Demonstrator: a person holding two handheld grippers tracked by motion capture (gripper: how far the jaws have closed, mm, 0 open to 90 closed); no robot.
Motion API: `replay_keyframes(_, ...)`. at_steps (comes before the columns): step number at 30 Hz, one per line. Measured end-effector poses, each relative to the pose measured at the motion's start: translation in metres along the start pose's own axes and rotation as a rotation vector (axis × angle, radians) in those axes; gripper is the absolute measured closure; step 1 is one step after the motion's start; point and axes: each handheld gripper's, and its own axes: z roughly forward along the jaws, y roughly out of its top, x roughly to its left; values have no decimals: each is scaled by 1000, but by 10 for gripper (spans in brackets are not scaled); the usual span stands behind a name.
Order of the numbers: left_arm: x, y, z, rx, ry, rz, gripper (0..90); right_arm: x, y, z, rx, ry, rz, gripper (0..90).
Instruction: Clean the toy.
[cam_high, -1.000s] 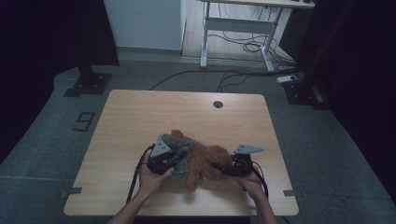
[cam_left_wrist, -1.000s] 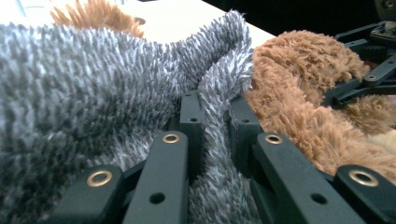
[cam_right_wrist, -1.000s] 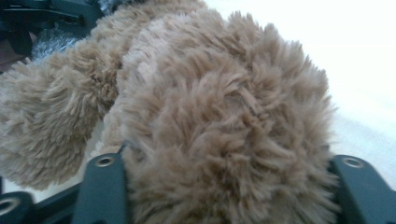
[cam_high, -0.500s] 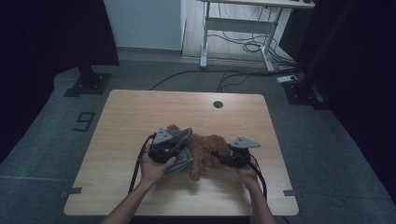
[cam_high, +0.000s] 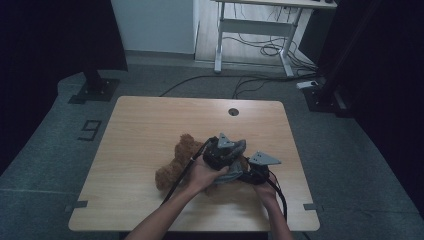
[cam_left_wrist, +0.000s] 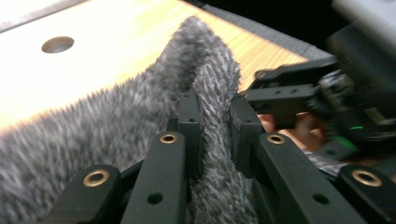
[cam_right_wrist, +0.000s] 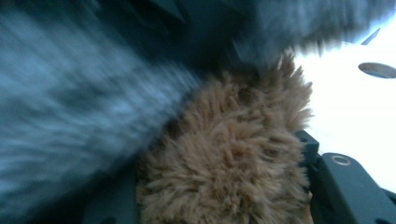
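Observation:
A brown plush bear (cam_high: 176, 161) lies on the wooden table (cam_high: 150, 120), its right part covered by a grey furry cloth (cam_high: 235, 174). My left gripper (cam_high: 223, 152) reaches across the bear and is shut on a fold of that grey cloth (cam_left_wrist: 212, 84); in the left gripper view my left gripper (cam_left_wrist: 215, 107) pinches the fur between both jaws. My right gripper (cam_high: 254, 172) sits just right of it, shut on a tuft of the brown bear (cam_right_wrist: 233, 154). In the right gripper view my right gripper (cam_right_wrist: 219, 158) is half buried in brown fur, with blurred grey cloth (cam_right_wrist: 70, 116) above.
A round cable hole (cam_high: 233, 111) sits near the table's far edge. The table's right edge (cam_high: 295, 150) is close to both grippers. Bare wood stretches to the left and back. A desk frame with cables (cam_high: 255, 40) stands on the floor beyond.
My left gripper has swung to the right over the bear, taking the grey cloth along. The bear's left side is now uncovered. The right gripper shifted slightly right.

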Motion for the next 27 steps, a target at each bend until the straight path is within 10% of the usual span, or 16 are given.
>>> replay_keyframes(5,16,-13,-14,-9,95,0,786,-4,-4,0,-1,0,32,453)
replay_keyframes(17,94,-57,-81,-94,179,-178,786,-3,-6,-1,-12,6,41,452)
replay_keyframes(23,123,-78,-90,-10,254,-222,785,-4,-7,-1,-16,9,49,451)
replay_keyframes(27,140,-101,-88,31,199,-306,786,-5,-11,-2,-33,15,48,451)
